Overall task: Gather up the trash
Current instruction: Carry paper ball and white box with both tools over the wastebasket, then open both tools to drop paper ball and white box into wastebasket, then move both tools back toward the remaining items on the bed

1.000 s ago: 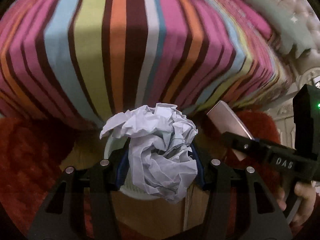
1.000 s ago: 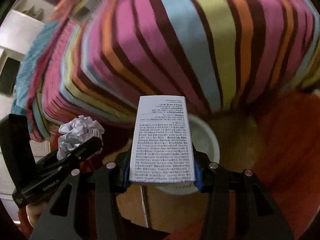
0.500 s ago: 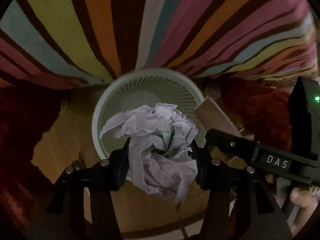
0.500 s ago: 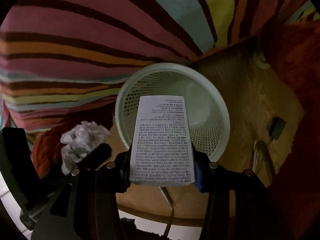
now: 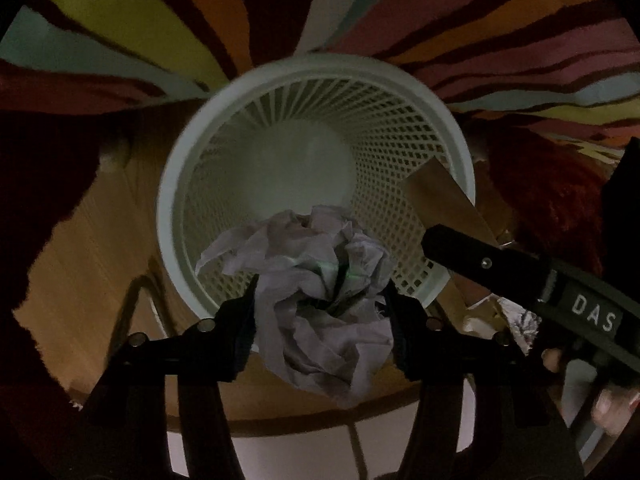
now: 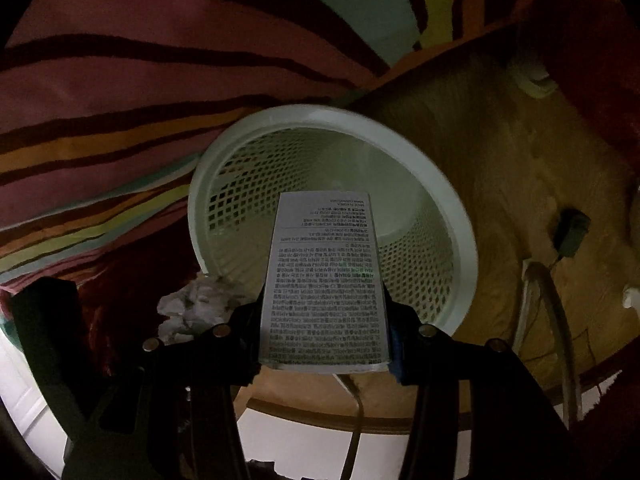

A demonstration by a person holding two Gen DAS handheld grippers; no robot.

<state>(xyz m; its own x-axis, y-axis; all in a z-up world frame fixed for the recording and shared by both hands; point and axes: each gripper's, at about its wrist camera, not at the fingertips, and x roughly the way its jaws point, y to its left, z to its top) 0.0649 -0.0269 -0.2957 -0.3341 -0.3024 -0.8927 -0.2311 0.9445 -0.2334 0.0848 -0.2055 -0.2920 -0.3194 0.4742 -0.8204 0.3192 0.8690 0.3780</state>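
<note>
Both grippers point steeply down over the white mesh wastebasket (image 5: 448,152), which stands on a wooden floor (image 5: 92,240) right at the foot of a striped bedcover (image 5: 168,28). The left gripper (image 5: 320,316) has the crumpled paper ball (image 5: 320,304) between its jaws, and those jaws have just been easing apart; the ball sits between them, its upper half over the basket's rim at 6 o'clock, but whether the pads press on it I cannot tell. In the right wrist view, the right gripper (image 6: 326,332) is clenched on the printed carton (image 6: 326,280), its far end reaching out over the basket's mouth. The carton's brown flank shows at 3 o'clock in the left view, crossing the rim. A hand (image 5: 600,392) grips the right tool's handle at 4 o'clock. A red rug (image 5: 552,196) flanks the basket.
</note>
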